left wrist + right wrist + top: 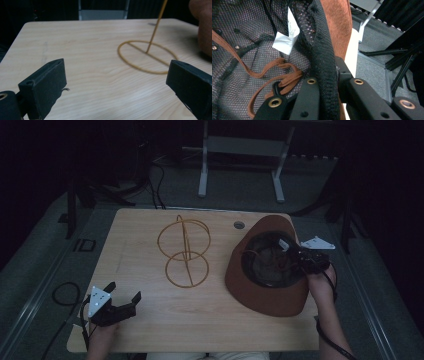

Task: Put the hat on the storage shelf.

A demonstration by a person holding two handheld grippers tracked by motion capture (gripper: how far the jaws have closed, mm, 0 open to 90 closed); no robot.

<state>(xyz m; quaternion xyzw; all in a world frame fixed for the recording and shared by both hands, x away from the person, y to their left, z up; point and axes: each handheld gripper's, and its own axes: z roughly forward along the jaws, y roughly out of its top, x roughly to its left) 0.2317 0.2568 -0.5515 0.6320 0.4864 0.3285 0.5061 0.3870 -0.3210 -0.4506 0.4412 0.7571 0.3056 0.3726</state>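
Note:
A brown felt hat lies crown down on the right side of the wooden table, its dark mesh lining facing up. My right gripper is shut on the hat's right rim. In the right gripper view the jaws clamp the black sweatband, with the brown brim behind it, a white label and a brown cord inside. A gold wire stand stands mid-table; its base ring lies ahead of my left gripper. That left gripper rests open near the front left corner, holding nothing.
A round cable hole sits in the table's far edge beside the hat. Behind the table stands a grey metal frame on the floor. Cables loop on the floor at the left. Dark stands flank both sides.

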